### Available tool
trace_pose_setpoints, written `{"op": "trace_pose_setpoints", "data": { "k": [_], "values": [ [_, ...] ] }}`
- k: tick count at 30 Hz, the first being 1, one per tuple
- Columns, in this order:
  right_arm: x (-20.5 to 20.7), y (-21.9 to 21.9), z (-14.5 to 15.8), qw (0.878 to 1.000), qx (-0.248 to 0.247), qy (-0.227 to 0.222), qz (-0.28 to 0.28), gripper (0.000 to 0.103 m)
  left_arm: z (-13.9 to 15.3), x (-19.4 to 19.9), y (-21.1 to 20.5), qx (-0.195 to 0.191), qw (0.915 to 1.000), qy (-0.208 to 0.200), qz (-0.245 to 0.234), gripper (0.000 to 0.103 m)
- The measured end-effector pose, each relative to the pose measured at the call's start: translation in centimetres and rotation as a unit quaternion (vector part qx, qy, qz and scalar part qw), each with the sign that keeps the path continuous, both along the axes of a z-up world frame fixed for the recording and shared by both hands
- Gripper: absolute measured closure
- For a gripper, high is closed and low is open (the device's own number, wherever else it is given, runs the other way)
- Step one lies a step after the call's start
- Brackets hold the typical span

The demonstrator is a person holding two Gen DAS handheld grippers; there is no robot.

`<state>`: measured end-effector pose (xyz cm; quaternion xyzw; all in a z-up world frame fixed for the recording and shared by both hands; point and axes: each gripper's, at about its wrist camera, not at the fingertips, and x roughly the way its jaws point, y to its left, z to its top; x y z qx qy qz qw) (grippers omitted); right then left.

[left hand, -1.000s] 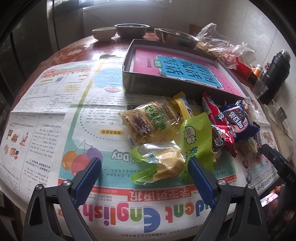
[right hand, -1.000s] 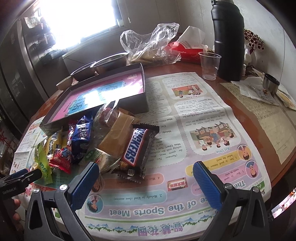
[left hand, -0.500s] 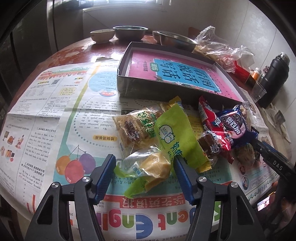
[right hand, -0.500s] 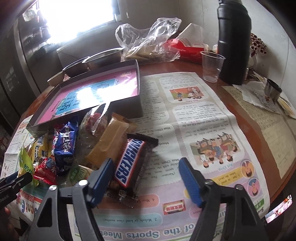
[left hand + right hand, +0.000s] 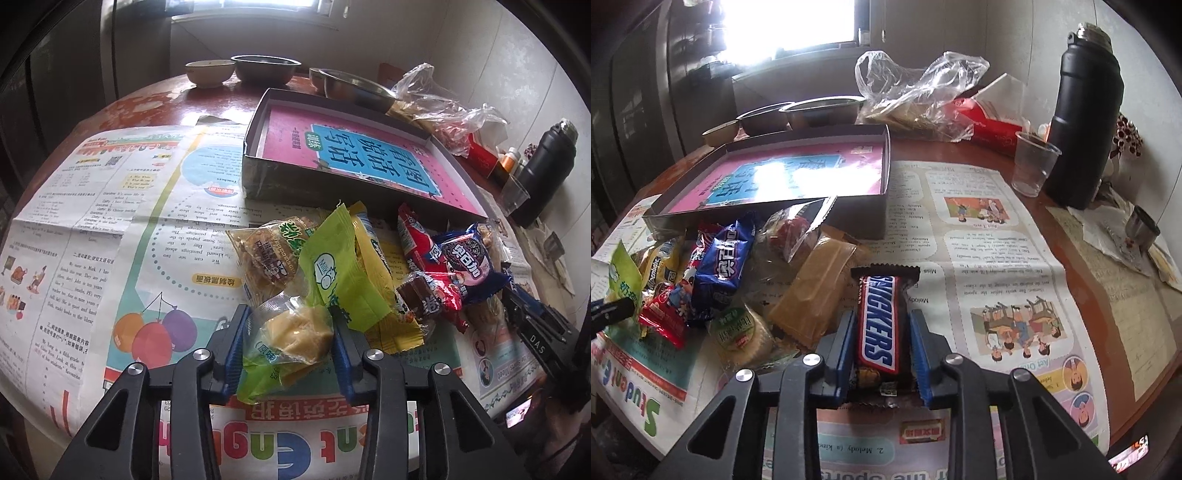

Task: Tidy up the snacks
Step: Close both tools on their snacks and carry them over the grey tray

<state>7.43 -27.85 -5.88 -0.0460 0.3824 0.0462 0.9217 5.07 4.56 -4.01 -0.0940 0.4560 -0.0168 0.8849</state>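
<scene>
A pile of wrapped snacks lies on newspaper in front of a shallow dark box (image 5: pixel 258 177) with a pink book inside; the box also shows in the right wrist view (image 5: pixel 857 218). My left gripper (image 5: pixel 290 336) is shut on a yellow cake in a clear green-edged wrapper (image 5: pixel 295 336) at the near edge of the pile. My right gripper (image 5: pixel 881 343) is shut on a Snickers bar (image 5: pixel 877 321) at the pile's right side. A green packet (image 5: pixel 340 277), a blue packet (image 5: pixel 469 262) and red packets (image 5: pixel 417 240) lie just beyond.
Metal bowls (image 5: pixel 266 68) and a small ceramic bowl (image 5: pixel 209 72) stand behind the box. A crumpled plastic bag (image 5: pixel 916 96), a clear plastic cup (image 5: pixel 1032 162) and a black thermos (image 5: pixel 1082 122) stand at the right. Newspaper (image 5: pixel 110 229) covers the round table.
Both grippers moved forward into the pile and closed: the left onto the yellow cake packet, the right onto the Snickers bar.
</scene>
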Motion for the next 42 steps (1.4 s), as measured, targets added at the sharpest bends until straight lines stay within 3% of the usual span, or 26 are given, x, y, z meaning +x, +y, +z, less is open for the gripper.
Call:
{"op": "trace_pose_setpoints", "data": {
  "k": [14, 42],
  "values": [
    [-1.4, -2.3, 1.8, 0.996, 0.081, -0.025, -0.01, 0.074, 2.1, -1.6, -0.2, -0.006, 0.9997, -0.02, -0.014, 0.066],
    [1.8, -0.2, 6.1, 0.993, 0.103, -0.049, 0.004, 0.074, 5.2, 3.7, -1.6, 0.001, 0.9985, -0.039, -0.039, 0.065]
  ]
}}
